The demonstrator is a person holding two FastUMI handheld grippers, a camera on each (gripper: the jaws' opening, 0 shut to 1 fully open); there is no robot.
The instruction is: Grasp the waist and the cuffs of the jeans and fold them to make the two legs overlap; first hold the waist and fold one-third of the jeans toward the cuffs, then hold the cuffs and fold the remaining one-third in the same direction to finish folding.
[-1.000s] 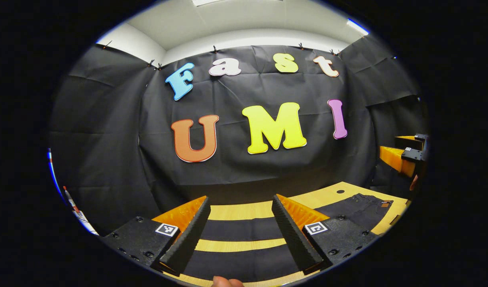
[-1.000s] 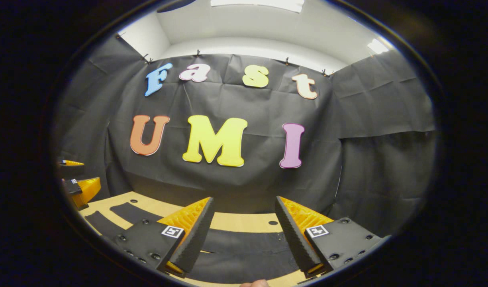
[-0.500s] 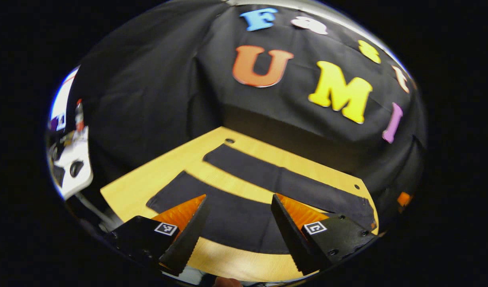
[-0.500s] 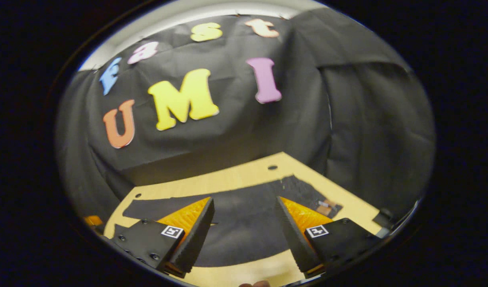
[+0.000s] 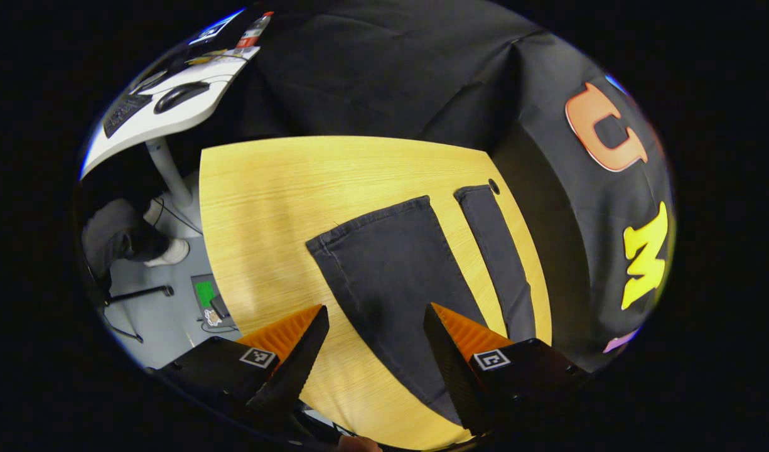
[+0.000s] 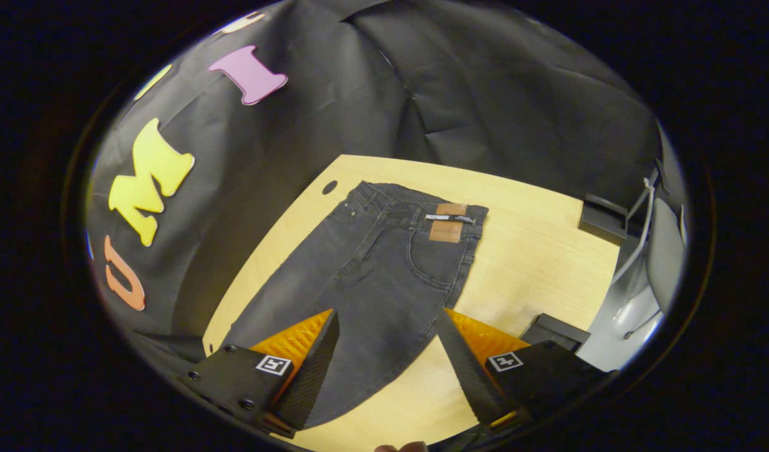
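Denim: dark jeans (image 6: pixel 384 276) flat on your bench (image 5: pixel 271 188), legs apart
Left tongs (image 5: pixel 375 351): spread above near cuff (image 5: pixel 365 220)
Right tongs (image 6: pixel 387 358): spread, below waist (image 6: pixel 415 210)

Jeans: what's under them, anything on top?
The jeans lie flat on the wooden table, legs apart with bare wood between them. Nothing rests on them; both grippers hover open above. Whatever the cloth itself covers cannot be seen.
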